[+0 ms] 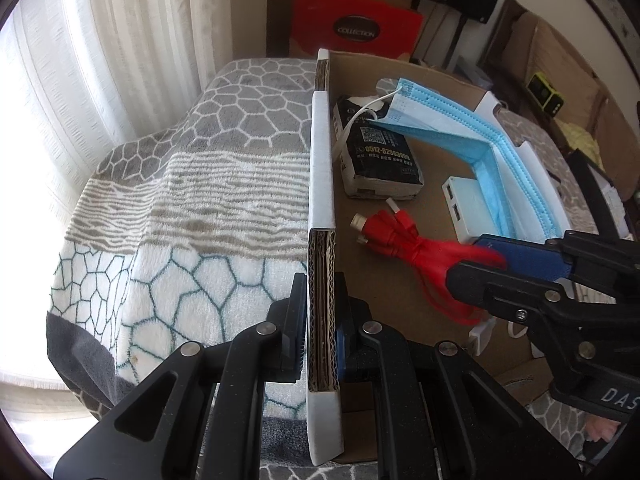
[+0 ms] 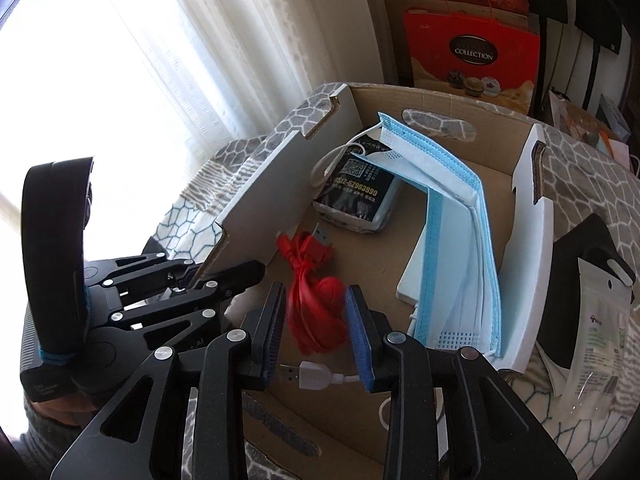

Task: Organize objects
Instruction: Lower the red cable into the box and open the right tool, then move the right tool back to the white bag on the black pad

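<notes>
Between right fingers (image 2: 356,336), red cable (image 2: 316,312), unpinched

- The left wrist view looks steeply down along the left gripper (image 1: 320,332), pressed close against the left wall of the cardboard box (image 1: 320,184), facing the curtain (image 1: 120,40) and the far end of the bed (image 1: 200,160).
- The right wrist view sits just above the box's near wall, looking down between the right gripper (image 2: 316,332) fingers.
- Both views share the box's inside: red cable (image 1: 400,240), blue masks (image 1: 480,148), black packet (image 1: 380,156).
</notes>
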